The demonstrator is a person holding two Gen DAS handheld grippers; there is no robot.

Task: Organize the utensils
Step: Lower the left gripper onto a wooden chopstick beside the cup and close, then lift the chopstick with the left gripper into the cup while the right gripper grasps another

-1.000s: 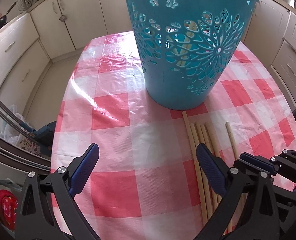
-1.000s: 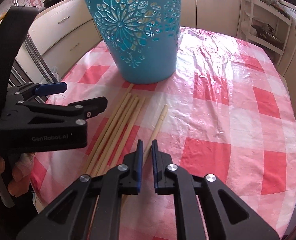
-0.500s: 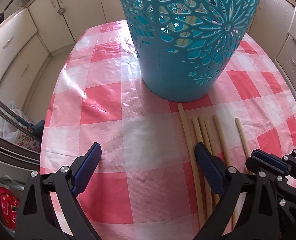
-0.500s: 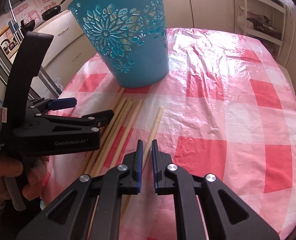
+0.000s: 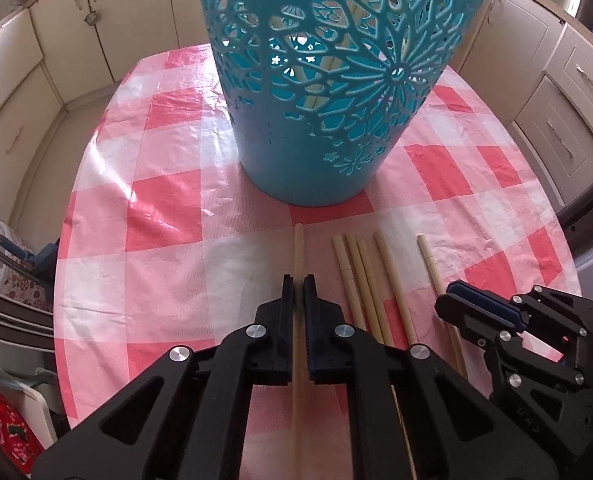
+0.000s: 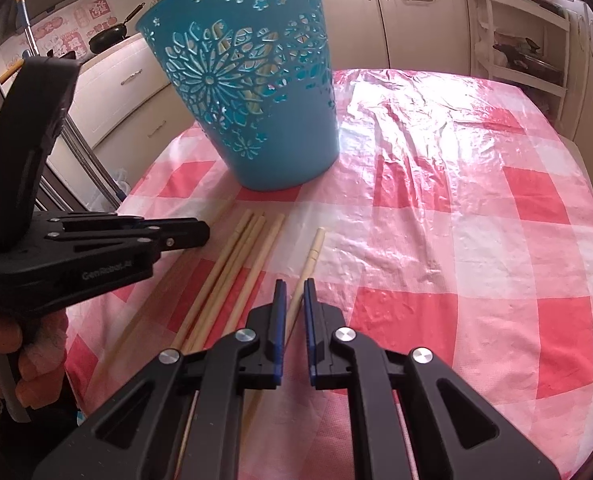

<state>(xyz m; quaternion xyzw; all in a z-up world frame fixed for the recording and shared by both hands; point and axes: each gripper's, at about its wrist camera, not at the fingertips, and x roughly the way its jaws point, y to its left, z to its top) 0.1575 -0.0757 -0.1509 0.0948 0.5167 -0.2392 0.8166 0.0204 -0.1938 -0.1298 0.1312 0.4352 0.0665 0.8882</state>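
A teal cut-out basket [image 5: 336, 80] [image 6: 252, 92] stands on the red-and-white checked tablecloth [image 5: 168, 208], with chopsticks showing through its holes. Several wooden chopsticks [image 5: 362, 276] [image 6: 236, 264] lie side by side in front of it. My left gripper [image 5: 298, 284] [image 6: 184, 236] is shut on the leftmost chopstick [image 5: 298, 248], which lies between its pads. My right gripper [image 6: 294, 286] [image 5: 476, 300] is nearly shut above the rightmost chopstick [image 6: 310, 256] [image 5: 430, 260], with a narrow gap between its pads and nothing held.
Cream kitchen cabinets [image 5: 56, 40] surround the table. A shelf rack [image 6: 516, 60] stands at the back right. A black pan [image 6: 108, 36] sits on the counter at the left. The table's edge falls away at the left [image 5: 62, 280].
My left gripper has closed from wide open onto the leftmost chopstick and moved nearer the basket. The right gripper has drawn back a little and stays nearly shut.
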